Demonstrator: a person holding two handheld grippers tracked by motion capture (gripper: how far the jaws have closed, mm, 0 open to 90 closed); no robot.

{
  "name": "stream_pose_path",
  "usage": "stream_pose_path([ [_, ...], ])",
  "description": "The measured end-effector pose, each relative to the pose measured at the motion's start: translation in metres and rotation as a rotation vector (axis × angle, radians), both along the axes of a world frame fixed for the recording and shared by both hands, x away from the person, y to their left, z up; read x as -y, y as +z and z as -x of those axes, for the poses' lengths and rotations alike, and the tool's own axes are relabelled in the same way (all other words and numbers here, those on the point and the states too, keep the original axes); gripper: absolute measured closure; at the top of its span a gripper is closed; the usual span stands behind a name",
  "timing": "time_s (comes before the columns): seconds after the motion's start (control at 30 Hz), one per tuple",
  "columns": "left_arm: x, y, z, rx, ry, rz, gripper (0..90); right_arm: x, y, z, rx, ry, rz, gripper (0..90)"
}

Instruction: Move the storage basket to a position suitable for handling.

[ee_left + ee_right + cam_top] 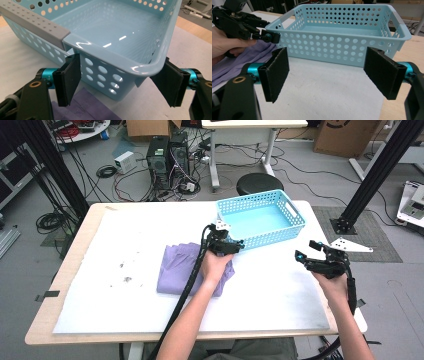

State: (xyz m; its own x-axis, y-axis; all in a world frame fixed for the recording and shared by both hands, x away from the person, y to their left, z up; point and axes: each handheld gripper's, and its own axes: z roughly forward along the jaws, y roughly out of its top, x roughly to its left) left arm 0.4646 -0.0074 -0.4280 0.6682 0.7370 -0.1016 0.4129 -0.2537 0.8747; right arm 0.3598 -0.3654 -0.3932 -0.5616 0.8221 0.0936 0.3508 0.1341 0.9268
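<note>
A wooden table point(65, 270) is covered by a white sheet point(280, 285), stained with small dark specks at its left. Beyond the far edge, a grey floor is strewn with cables; two computer towers point(167, 160), a round black stool point(259, 183), a white desk and cardboard boxes are seen there, with black frame posts at either side.

The light blue perforated basket point(260, 220) is set on the sheet toward the far right, and its long axis is seen to run from the near left to the far right, with its open top facing up. A folded purple cloth point(175, 270) is laid just near-left of it.

The left gripper point(235, 245) is held at the basket's near-left corner, over the cloth. In the left gripper view its jaws are shown wide apart, with the corner of the basket point(130, 62) between them and no pad pressed on it; a grey strip point(35, 23) along the rim is made out there, which the high view leaves indistinct.

The right gripper point(306, 255) is held near the right edge, well apart from the basket. In the right gripper view the jaws are seen spread open on nothing, the long side of the basket point(342, 47) is faced, and the left gripper point(270, 37) is seen at its corner.
</note>
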Motion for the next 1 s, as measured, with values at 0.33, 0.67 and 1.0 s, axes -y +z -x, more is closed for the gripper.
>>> stream_pose_path([
  [0.33, -0.004, 0.001, -0.002, 0.033, -0.028, -0.018, 57.2, 0.0, 0.0, -0.001, -0.001, 0.001, -0.001, 20.7],
  [0.67, 0.001, 0.006, -0.002, 0.065, -0.009, -0.033, 28.5, -0.002, -0.001, -0.002, -0.005, 0.0, 0.003, 20.7],
  [1.0, 0.009, 0.006, -0.01, 0.023, 0.023, -0.048, 35.7, -0.002, -0.001, -0.003, -0.008, -0.001, -0.002, 20.7],
])
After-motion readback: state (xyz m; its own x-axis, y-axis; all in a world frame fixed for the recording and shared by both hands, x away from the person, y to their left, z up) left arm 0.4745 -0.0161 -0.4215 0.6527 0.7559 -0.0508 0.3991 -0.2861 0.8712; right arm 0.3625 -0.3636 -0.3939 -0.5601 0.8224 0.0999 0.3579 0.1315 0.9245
